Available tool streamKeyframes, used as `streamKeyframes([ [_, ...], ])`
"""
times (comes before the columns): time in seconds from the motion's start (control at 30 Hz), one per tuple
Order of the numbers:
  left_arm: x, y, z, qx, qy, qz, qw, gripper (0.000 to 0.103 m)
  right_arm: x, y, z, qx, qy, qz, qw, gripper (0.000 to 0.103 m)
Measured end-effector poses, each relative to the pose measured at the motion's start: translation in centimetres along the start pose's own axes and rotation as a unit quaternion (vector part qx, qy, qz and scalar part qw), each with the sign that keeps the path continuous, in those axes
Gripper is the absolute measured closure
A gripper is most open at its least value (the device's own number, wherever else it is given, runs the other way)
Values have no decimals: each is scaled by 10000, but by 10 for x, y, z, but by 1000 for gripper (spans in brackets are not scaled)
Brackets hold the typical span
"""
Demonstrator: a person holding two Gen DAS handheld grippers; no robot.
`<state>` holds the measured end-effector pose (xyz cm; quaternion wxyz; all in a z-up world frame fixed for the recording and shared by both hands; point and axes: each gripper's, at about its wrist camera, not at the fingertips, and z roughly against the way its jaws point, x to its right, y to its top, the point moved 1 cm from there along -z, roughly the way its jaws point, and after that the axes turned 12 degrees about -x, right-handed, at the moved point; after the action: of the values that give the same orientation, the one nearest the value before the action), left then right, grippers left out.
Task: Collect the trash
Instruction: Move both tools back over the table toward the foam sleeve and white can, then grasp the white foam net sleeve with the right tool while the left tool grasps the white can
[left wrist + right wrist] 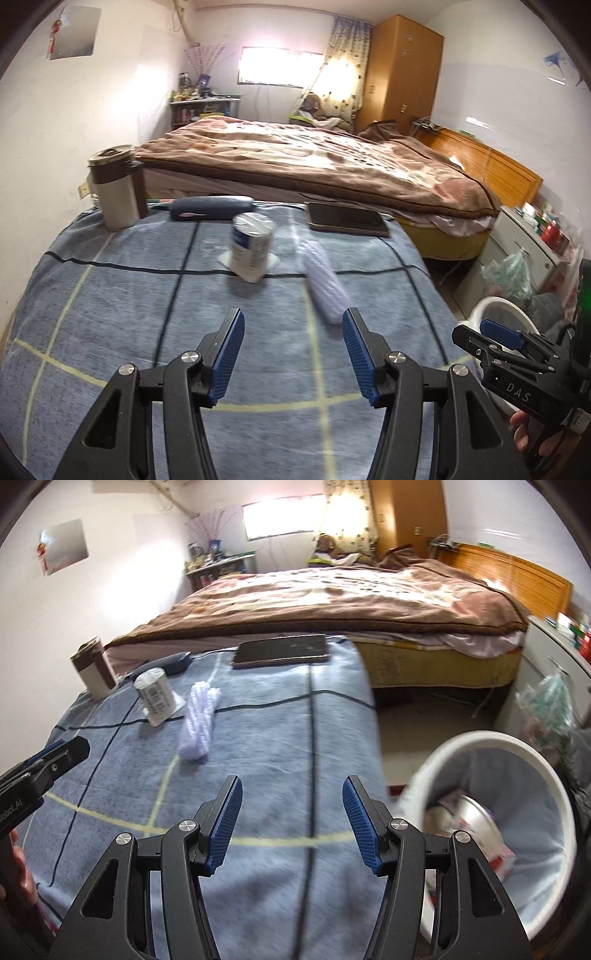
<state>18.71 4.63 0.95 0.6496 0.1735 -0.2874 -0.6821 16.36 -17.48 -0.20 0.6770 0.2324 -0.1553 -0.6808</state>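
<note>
On checked woven cloth (129, 295), ribbed white bundle (325, 291)

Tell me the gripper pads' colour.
Blue, ribbed pads; clearest in the right wrist view.

Each black tool (293, 354) carries ribbed blue pads (229, 356), silver screws and white lettering.

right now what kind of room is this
Most likely a lived-in bedroom: a bed under a brown blanket with a wooden headboard, a tall wooden wardrobe, and a curtained window.
</note>
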Motion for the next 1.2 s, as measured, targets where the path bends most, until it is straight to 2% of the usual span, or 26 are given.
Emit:
streamKeyframes([
  [0.33, -42, 16, -17, -57, 92, 268, 9996, 43, -45, 31, -34, -167, 592, 375, 9974, 45],
  [0.57, -57, 25, -31, -117, -4, 382, 9992, 41, -73, 48, -66, -402, 592, 705, 9949, 44],
  [0.73, -56, 36, -40, -113, -54, 306, 9995, 39, -79, 57, -86, -606, 409, 711, 9948, 44],
  [0.87, -55, 44, -52, -189, -82, 245, 9995, 37, -70, 58, -93, -689, 332, 489, 9959, 45],
  [0.93, -53, 47, -57, -190, -89, 216, 9995, 37, -67, 57, -92, -642, 221, 484, 9965, 60],
  [1.2, -44, 65, -81, -266, -49, 51, 9996, 36, -64, 59, -91, -562, 323, 581, 9962, 72],
])
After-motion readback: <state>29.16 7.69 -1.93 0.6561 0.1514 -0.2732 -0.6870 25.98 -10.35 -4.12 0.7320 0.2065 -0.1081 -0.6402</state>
